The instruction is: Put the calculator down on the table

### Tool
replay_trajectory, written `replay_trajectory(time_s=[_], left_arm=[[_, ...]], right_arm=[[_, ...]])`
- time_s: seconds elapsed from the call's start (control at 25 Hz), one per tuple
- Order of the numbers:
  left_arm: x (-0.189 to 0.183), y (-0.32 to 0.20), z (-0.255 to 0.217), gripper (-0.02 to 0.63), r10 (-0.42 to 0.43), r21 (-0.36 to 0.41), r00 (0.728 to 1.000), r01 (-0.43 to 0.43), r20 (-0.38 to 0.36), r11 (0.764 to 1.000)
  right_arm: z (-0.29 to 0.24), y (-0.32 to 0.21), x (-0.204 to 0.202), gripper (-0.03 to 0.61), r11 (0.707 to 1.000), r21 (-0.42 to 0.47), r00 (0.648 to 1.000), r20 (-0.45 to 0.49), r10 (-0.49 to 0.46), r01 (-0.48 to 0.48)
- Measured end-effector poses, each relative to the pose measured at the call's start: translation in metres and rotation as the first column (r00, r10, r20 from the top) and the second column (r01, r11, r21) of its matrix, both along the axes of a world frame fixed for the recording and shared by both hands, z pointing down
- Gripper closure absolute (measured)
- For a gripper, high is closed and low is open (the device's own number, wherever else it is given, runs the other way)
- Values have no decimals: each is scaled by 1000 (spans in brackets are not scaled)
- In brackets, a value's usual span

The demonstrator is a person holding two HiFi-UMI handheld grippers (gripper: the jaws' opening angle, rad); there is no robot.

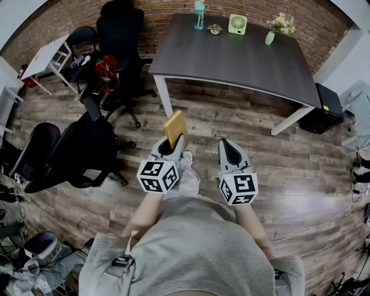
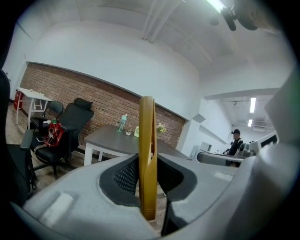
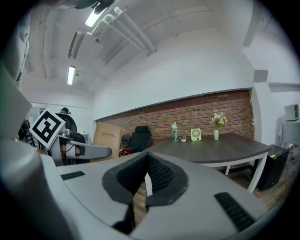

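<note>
A flat yellow calculator (image 1: pixel 175 128) stands on edge between the jaws of my left gripper (image 1: pixel 173 144), which is shut on it. In the left gripper view the calculator (image 2: pixel 147 159) rises as a thin upright slab out of my left gripper (image 2: pixel 147 187), held in the air over the wooden floor. My right gripper (image 1: pixel 226 144) hangs level beside it, jaws together and empty, and its own view shows nothing in my right gripper (image 3: pixel 147 180). The dark grey table (image 1: pixel 231 58) lies ahead, some way beyond both grippers, and the right gripper view shows the calculator (image 3: pixel 107 133) off to its left.
On the table's far edge stand a bottle (image 1: pixel 199 14), a small plant (image 1: pixel 214 28), a green fan (image 1: pixel 237 23) and a vase of flowers (image 1: pixel 280 26). Black office chairs (image 1: pixel 118 40) (image 1: pixel 75 150) crowd the left. A white side table (image 1: pixel 49 58) and a black box (image 1: pixel 326 107) flank the room.
</note>
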State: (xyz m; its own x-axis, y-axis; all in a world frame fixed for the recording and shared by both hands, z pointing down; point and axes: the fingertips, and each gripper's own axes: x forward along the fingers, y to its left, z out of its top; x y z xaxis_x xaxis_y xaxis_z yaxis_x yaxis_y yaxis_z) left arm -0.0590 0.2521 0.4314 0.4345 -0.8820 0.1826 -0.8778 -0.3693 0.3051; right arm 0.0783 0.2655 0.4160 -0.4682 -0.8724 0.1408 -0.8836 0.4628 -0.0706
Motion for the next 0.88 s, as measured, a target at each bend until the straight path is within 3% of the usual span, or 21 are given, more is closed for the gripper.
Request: replay_trajectory(time_s=[0.4, 0.88], left_arm=[[1, -41, 5, 531, -6, -8, 1000, 6, -2, 1000], [-8, -134, 7, 531, -16, -18, 1000, 15, -12, 1000]], right_arm=[[11, -42, 5, 575, 1000, -18, 1000, 9, 8, -8], [8, -136, 0, 575, 1000, -18, 1000, 3, 5, -5]])
